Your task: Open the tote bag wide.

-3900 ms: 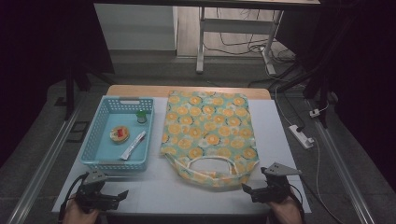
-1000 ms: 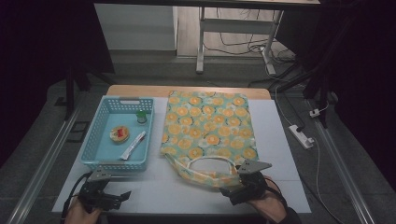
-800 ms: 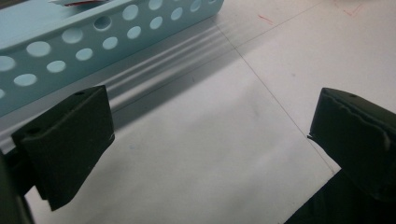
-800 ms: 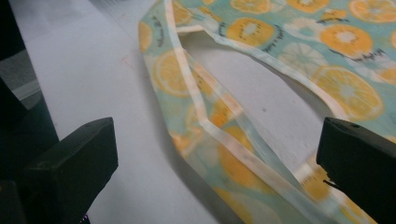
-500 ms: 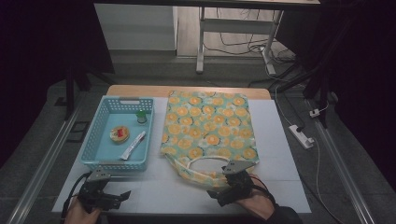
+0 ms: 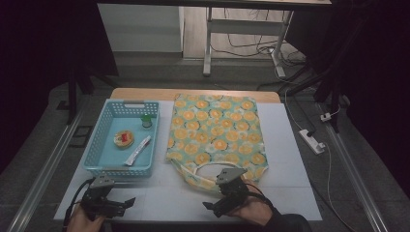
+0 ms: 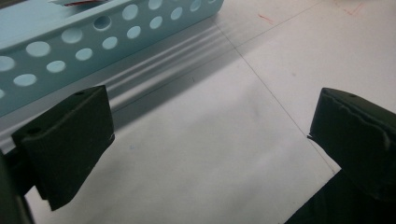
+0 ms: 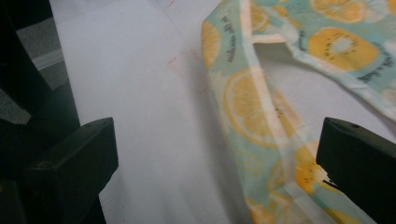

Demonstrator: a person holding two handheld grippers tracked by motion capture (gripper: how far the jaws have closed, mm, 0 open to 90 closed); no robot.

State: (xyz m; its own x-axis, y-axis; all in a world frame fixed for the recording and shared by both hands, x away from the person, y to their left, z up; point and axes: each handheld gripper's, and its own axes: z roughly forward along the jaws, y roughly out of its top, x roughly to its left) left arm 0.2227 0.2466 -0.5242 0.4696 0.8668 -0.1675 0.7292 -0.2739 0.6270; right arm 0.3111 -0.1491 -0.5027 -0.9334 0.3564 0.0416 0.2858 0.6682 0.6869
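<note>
In front of you on the white table (image 6: 290,145) lie one orange-print tote bag (image 6: 215,130) and one blue basket (image 6: 104,150) holding three small items. Your right gripper (image 8: 219,154), jaws wide, straddles the bag's handle (image 8: 252,112); your left gripper (image 7: 205,140), also wide, hovers near the basket wall.

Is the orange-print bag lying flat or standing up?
Flat: the bag is spread on the table, handles toward the right gripper.

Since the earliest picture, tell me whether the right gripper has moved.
Yes. In the high view the right gripper has shifted left along the table's near edge, and now sits open below the bag handle instead of off its right corner.
</note>
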